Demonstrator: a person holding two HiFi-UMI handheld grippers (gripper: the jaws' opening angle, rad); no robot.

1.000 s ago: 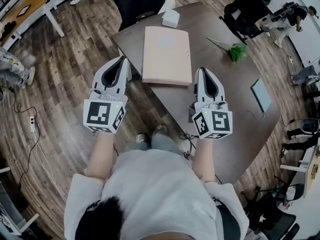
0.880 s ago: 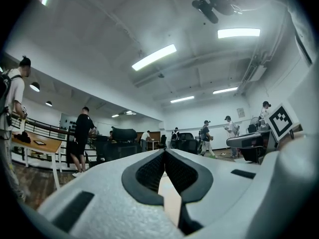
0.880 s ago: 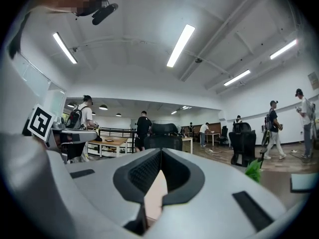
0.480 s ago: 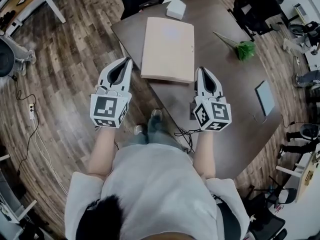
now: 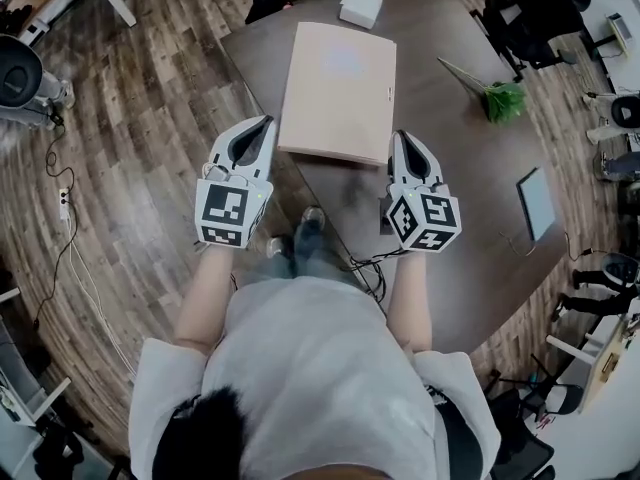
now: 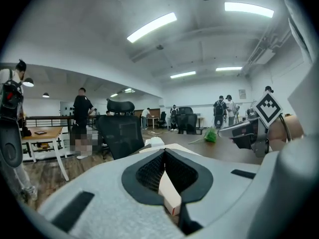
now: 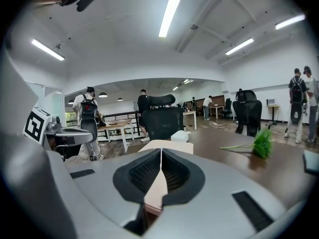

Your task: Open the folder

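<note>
1. the table [image 5: 470, 168]: a wide dark top. the folder lies flat on it near the corner closest to me.
2. the folder [image 5: 340, 88]: pale and closed, cover down, its near edge facing me between my two tips. i judge this to be the approach step, with nothing opened yet.
3. my left gripper [image 5: 267, 119]: jaws together and nothing between them. the tip is just beside the folder's near left corner, and i see no contact.
4. my right gripper [image 5: 399, 134]: jaws together as well, and empty. the tip is over the table just beside the near right corner, apart from the folder.
5. next move, as i reckon it: work one tip under the cover's free edge and lift, while the other pins the back down. i cannot tell which long edge is the spine.
</note>
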